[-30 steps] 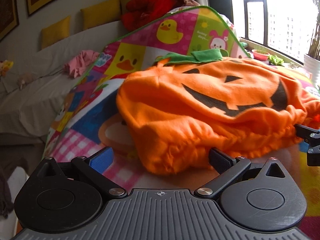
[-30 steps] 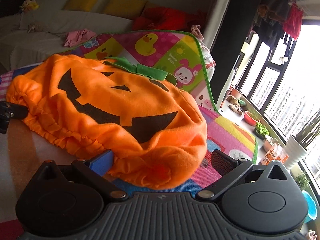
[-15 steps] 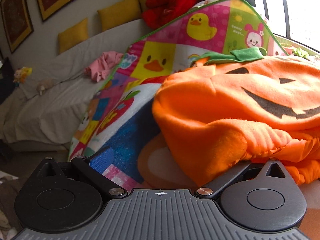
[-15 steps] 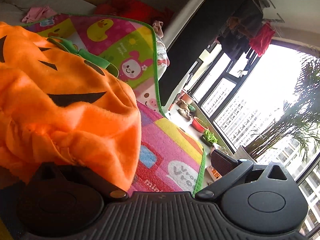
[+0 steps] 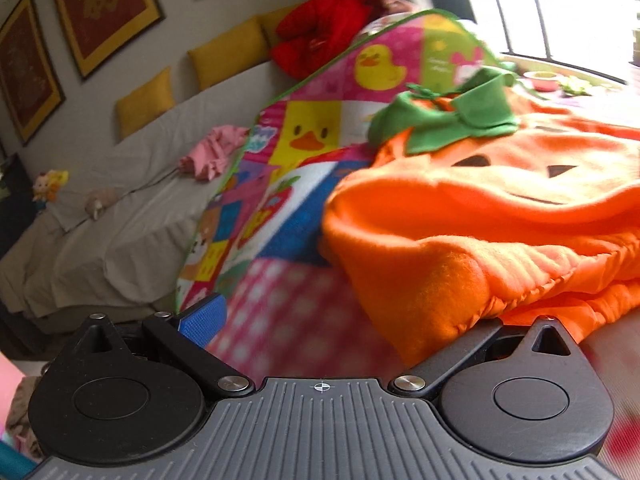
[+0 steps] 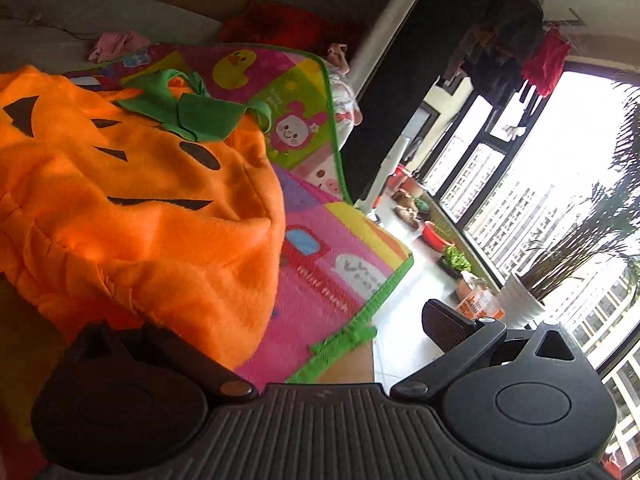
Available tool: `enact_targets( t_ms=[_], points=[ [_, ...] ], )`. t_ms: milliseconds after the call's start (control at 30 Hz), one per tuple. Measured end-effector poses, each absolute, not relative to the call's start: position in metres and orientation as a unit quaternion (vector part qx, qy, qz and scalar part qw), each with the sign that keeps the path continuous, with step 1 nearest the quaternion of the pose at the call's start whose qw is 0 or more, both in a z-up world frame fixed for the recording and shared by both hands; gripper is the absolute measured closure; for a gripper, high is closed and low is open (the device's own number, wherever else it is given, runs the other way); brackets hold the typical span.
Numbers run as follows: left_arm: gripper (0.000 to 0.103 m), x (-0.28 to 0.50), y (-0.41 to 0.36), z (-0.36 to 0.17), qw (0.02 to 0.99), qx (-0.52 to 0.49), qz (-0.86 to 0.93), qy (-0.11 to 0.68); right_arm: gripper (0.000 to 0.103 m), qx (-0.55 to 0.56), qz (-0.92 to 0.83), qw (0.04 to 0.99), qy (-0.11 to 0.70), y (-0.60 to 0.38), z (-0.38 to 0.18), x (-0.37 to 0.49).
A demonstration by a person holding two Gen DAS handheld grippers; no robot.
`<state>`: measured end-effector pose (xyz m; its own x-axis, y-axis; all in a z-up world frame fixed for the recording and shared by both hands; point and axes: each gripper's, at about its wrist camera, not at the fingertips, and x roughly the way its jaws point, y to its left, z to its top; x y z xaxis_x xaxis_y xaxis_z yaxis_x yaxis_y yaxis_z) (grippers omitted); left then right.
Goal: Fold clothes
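Garment: orange pumpkin costume [image 5: 500, 216] with black face patches and a green collar [image 5: 452, 120]; lies bunched on the patchwork play mat [image 5: 304, 136], its gathered hem folded up over the front.
Left gripper [image 5: 340, 320]: jaws spread wide. Blue-padded left finger [image 5: 202, 320] is bare above the pink checked patch of the mat. The right finger is buried under the costume's lower corner, which drapes over it.
Right gripper [image 6: 296, 320]: jaws spread wide. Right finger [image 6: 448, 322] is bare, out past the mat's green edge. The left finger is hidden beneath the costume's [image 6: 140, 208] near corner.
Grip: fabric covers one finger of each gripper; neither pair pinches it.
Surroundings: grey sofa [image 5: 120, 216] with yellow cushions [image 5: 228, 56] and a pink garment [image 5: 212, 152] beyond the mat; window [image 6: 560, 200] with potted plants on the right.
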<state>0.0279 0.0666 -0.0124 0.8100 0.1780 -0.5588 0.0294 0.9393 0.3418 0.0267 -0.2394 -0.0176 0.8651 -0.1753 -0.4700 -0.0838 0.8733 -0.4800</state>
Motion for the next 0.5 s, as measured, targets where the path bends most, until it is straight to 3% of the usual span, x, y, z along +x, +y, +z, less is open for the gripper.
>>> enact_targets(
  t_ms=[233,500],
  points=[
    [0.0,-0.021,0.051,0.004,0.927,0.122,-0.091,0.343,0.0,-0.258,0.121,0.916,0.281,-0.25,-0.012,-0.029],
    [0.0,-0.026,0.061,0.057,0.944,0.06,-0.168,0.277,0.0,-0.157,0.237,0.945,0.161,-0.285,0.081,-0.047]
  ],
)
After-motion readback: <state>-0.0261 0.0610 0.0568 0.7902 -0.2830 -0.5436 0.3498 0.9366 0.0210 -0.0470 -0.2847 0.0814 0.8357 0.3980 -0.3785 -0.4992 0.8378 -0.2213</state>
